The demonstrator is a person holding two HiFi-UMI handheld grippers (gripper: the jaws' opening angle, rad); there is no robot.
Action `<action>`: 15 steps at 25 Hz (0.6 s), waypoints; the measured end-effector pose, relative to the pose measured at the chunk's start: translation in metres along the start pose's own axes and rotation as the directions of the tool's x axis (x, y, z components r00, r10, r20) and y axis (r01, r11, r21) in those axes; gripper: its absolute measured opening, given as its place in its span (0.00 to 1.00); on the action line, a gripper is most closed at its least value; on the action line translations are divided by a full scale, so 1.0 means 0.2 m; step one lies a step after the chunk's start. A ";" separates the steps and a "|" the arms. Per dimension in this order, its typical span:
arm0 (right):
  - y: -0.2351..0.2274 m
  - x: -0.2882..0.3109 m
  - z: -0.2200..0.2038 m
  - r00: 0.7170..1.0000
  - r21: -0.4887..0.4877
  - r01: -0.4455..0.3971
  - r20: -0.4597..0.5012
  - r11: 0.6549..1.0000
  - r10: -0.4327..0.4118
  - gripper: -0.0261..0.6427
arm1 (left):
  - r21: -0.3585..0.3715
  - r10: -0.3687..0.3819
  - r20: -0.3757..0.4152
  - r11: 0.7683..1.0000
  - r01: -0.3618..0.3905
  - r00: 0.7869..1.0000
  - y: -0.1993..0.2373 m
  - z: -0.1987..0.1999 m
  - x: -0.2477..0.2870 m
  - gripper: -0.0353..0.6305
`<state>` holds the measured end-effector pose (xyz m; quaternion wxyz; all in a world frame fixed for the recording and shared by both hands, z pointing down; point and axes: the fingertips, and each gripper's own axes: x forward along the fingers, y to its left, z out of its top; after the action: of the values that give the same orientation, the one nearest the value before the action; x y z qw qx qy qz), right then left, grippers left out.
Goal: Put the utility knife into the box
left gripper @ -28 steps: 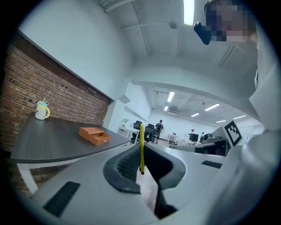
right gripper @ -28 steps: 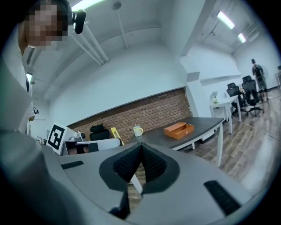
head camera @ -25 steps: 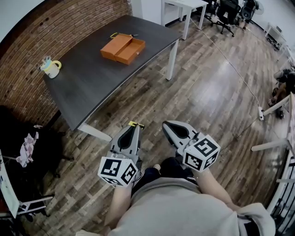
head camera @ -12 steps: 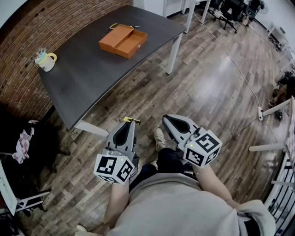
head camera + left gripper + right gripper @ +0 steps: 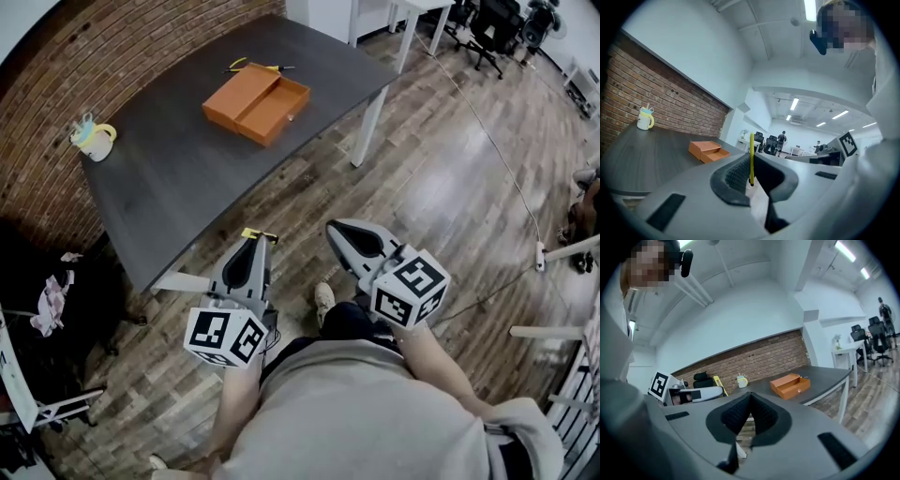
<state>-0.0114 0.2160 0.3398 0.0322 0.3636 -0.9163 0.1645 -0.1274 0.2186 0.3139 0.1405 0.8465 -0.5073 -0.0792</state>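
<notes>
Risk number one, judging from how things sit: the grip on the utility knife (image 5: pixel 751 158). The left gripper (image 5: pixel 256 242) is clamped on a thin yellow strip that is most likely the knife. It's only pinched right at the jaw tips, standing on edge and poking up past them. A hold that small could let it swivel or slide out on the way over, and a drop here means the wood floor (image 5: pixel 422 178), not the table (image 5: pixel 169 187).

Second worry is the distance. The orange box (image 5: pixel 258 100) lies open in two halves toward the far side of the table, well apart from both grippers, so the person has a walk and a long reach ahead. A yellow-handled tool (image 5: pixel 251 66) sits just behind the box, and overreaching could knock it. It's also a guess which half is the tray and which the lid, so the knife could land in the wrong one.

Pose: the person stands on the floor short of the table's near corner, both grippers held low in front of the body and pointing forward toward the table, marker cubes facing up. The right gripper (image 5: pixel 336 229) has its jaws pressed together with nothing in them. The mug (image 5: pixel 94 140) at the table's left end is out of the way.
</notes>
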 end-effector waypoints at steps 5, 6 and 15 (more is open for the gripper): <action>-0.23 0.13 0.08 0.999 -0.013 -0.038 -0.007 0.999 0.038 0.05 | 0.012 0.016 0.016 1.000 -0.017 1.000 0.03 0.04 0.27 0.11; -0.27 0.14 0.09 0.999 -0.012 -0.041 -0.014 0.999 0.041 0.05 | 0.013 0.021 0.017 1.000 -0.021 1.000 0.03 0.04 0.31 0.11; -0.51 0.20 0.11 0.998 0.046 -0.050 -0.022 0.998 0.051 0.05 | 0.024 0.038 -0.023 0.999 -0.037 0.999 0.03 0.02 0.56 0.11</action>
<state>0.0302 0.1126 0.3548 0.0303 0.3391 -0.9208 0.1904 -0.0802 0.1162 0.3136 0.1377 0.8394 -0.5223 -0.0607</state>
